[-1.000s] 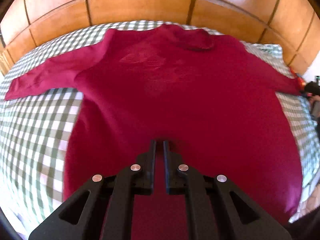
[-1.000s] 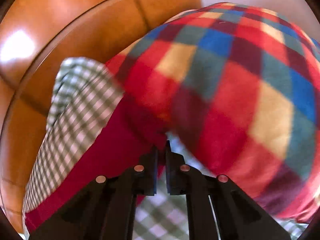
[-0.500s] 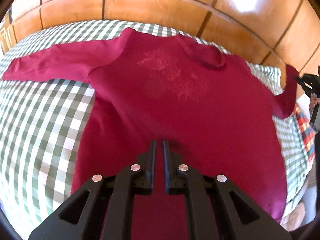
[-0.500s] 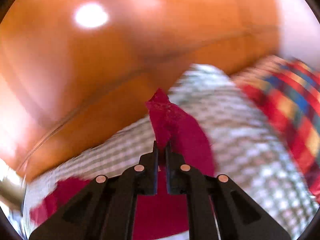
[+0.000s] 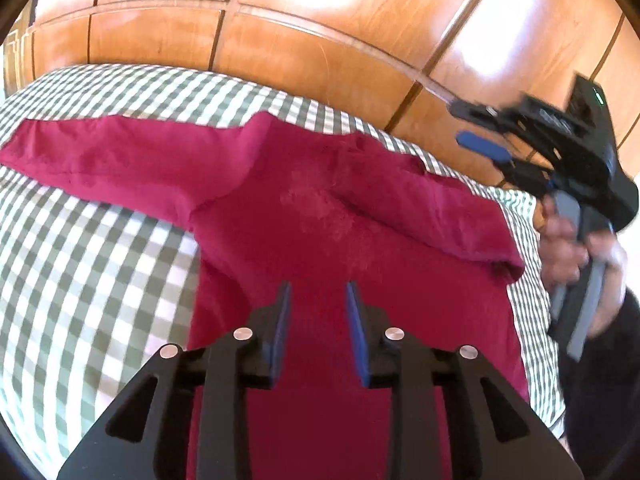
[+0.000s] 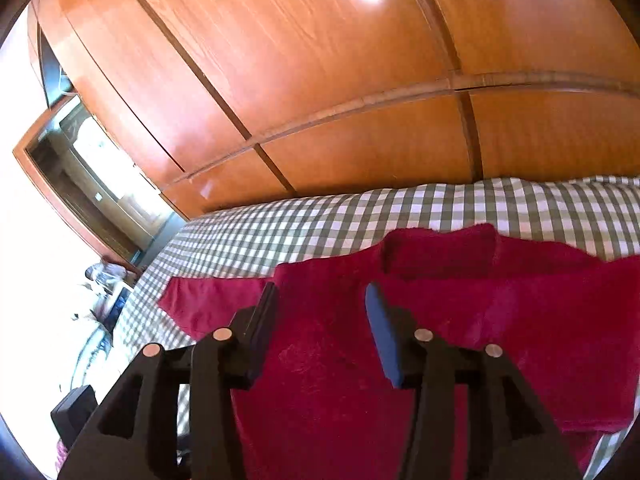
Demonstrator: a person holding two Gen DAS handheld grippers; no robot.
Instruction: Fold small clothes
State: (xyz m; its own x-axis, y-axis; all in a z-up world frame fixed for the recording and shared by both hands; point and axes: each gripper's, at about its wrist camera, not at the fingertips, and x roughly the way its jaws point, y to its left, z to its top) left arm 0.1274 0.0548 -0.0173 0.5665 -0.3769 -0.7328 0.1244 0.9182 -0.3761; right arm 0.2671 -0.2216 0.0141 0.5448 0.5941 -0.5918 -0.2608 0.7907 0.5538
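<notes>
A dark red long-sleeved top (image 5: pixel 304 216) lies flat on a green-and-white checked bed cover (image 5: pixel 92 264). Its right sleeve (image 5: pixel 424 216) is folded inward across the chest; the left sleeve (image 5: pixel 120 160) still stretches out sideways. My left gripper (image 5: pixel 318 292) hovers over the lower body of the top, its jaws opening with nothing between them. In the right wrist view the top (image 6: pixel 352 360) fills the lower half, and my right gripper (image 6: pixel 320 300) hangs above it, jaws opening and empty. The right gripper (image 5: pixel 476 128) also shows raised at the right of the left wrist view, held by a hand (image 5: pixel 568 248).
A glossy wooden panelled wall (image 5: pixel 320 40) runs close behind the bed. In the right wrist view a framed opening (image 6: pixel 88 184) and a cluttered spot (image 6: pixel 104 280) lie at the left, beyond the bed's edge.
The right gripper carried the right sleeve inward across the top, let go and opened. The left gripper rose a little, tilted and opened, releasing the cloth it pinched.
</notes>
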